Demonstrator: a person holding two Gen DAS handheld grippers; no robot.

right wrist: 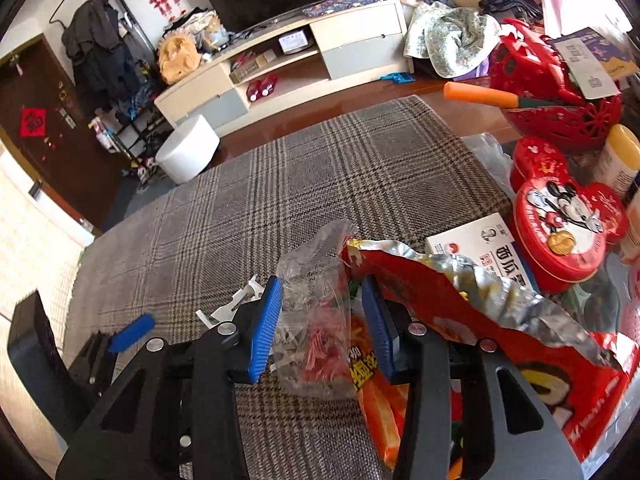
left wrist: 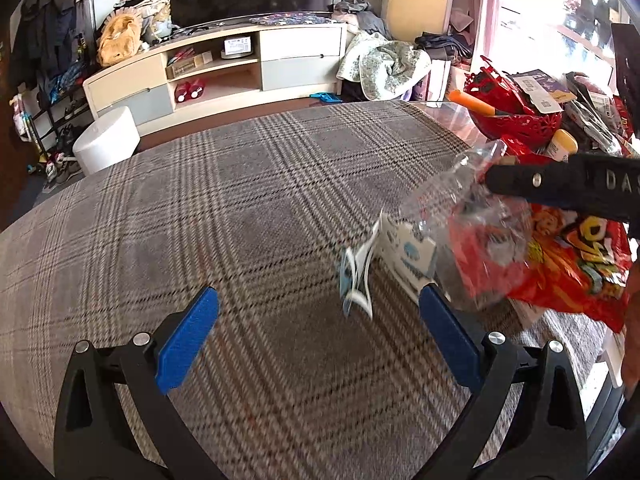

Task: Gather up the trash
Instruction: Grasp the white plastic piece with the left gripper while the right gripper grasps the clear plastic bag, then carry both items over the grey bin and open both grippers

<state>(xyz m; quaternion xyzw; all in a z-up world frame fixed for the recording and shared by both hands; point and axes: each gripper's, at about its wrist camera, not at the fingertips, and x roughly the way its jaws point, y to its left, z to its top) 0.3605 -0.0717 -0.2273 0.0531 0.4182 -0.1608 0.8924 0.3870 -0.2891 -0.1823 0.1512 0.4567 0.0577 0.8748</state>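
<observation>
My right gripper is shut on a crumpled clear plastic bag, its blue pads pressing the bag from both sides. A torn red snack bag with a foil lining lies against the right pad and spills to the right. In the left wrist view the same gripper reaches in from the right with the clear bag and the snack bag under it. A blurred white and blue paper scrap is over the carpet just left of them. My left gripper is open and empty above the plaid carpet.
A glass table at the right carries a red Mickey tin, a white box, a yellow-capped bottle and a red basket with an orange-handled tool. A white round stool and a TV cabinet stand beyond the carpet.
</observation>
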